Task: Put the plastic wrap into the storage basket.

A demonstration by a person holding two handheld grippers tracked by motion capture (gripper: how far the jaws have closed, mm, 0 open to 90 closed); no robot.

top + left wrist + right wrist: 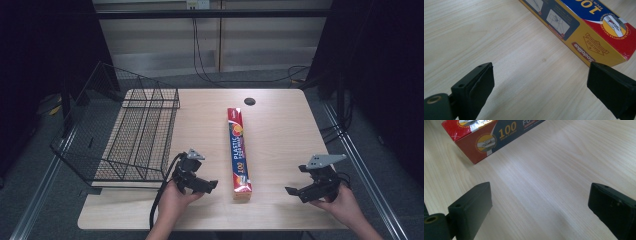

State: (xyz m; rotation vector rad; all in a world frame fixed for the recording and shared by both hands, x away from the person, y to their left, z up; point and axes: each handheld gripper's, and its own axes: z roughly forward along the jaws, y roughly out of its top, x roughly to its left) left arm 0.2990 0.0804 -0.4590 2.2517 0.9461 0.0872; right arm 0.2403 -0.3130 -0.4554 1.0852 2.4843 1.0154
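A long red, blue and yellow box of plastic food wrap [238, 152] lies lengthwise in the middle of the wooden table [280, 130]. My left gripper [202, 186] hovers just left of the box's near end, jaws wide open with nothing between them. In the left gripper view the box's yellow side and red end [596, 37] lie past the right jaw, above my open gripper [540, 90]. My right gripper [300, 192] is held at the table's near right, also open and empty. Its own view shows the box's red end [477, 142] at the upper left, well beyond the gripper [540, 205].
A black wire basket [132, 132] stands tilted on the table's left side, overhanging the edge. A round dark cable hole [249, 101] sits near the far edge. Cables hang behind the table.
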